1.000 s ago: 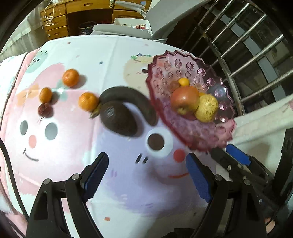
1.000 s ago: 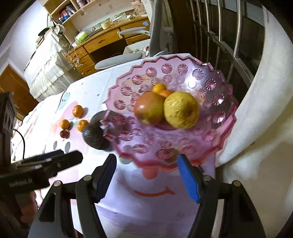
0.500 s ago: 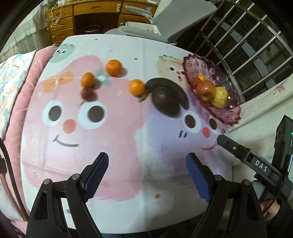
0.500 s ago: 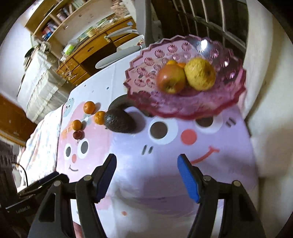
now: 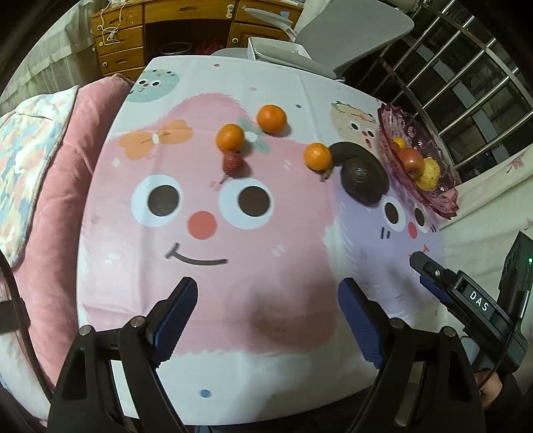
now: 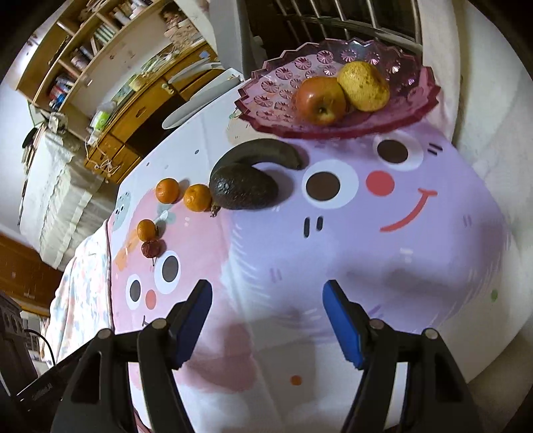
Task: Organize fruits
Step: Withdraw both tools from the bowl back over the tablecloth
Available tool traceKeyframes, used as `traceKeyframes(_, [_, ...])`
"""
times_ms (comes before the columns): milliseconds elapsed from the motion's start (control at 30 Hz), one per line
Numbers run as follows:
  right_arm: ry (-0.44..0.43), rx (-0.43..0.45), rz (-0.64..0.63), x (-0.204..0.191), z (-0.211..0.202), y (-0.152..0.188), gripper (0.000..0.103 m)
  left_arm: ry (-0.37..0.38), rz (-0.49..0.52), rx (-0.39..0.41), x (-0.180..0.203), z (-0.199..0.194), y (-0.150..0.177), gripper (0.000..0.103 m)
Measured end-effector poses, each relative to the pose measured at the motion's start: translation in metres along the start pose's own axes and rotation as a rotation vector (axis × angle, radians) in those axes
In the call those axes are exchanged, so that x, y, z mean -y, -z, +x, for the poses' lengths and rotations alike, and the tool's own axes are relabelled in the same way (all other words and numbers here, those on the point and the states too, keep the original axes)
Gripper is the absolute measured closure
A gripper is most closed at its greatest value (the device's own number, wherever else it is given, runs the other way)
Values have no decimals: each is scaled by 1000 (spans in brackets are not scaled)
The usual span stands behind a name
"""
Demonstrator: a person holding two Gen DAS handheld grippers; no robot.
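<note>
A pink glass bowl [image 6: 266,90] at the table's far right holds a red apple [image 6: 319,100], a yellow pear [image 6: 364,87] and a small orange [image 5: 398,144]; it also shows in the left wrist view [image 5: 433,196]. Beside it lie a dark avocado [image 6: 243,188] and a blackened banana [image 6: 266,153]. Three oranges [image 5: 271,118] [image 5: 230,137] [image 5: 317,156] and a small red fruit [image 5: 233,162] lie further left. My left gripper [image 5: 265,316] is open and empty above the near table edge. My right gripper [image 6: 266,314] is open and empty, seen from the side in the left wrist view [image 5: 429,276].
The table carries a cartoon-face cloth [image 5: 200,226]. A pink cushion [image 5: 66,173] lies along its left side. A grey chair [image 5: 353,30] and wooden drawers [image 5: 120,43] stand behind. A metal railing [image 5: 466,76] runs at the right.
Both grippers have pulled back from the bowl toward the near table edge, still open and empty. The fruits and bowl have not moved.
</note>
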State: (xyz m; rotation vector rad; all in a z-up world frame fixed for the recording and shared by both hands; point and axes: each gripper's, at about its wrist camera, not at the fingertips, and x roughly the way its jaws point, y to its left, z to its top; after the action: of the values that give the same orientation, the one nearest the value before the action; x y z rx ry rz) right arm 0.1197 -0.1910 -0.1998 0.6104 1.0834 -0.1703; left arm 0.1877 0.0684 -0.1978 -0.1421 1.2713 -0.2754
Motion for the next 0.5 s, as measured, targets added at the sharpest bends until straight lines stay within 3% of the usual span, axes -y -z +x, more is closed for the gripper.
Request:
traceKeyframes(300, [19,26,22,-19,7,0,33,-8,-1,48,-19,5,-31,18])
traceKeyframes(500, [33,70,18,-31,14,-10,25,-22,-11,70,-30,11,-57,18])
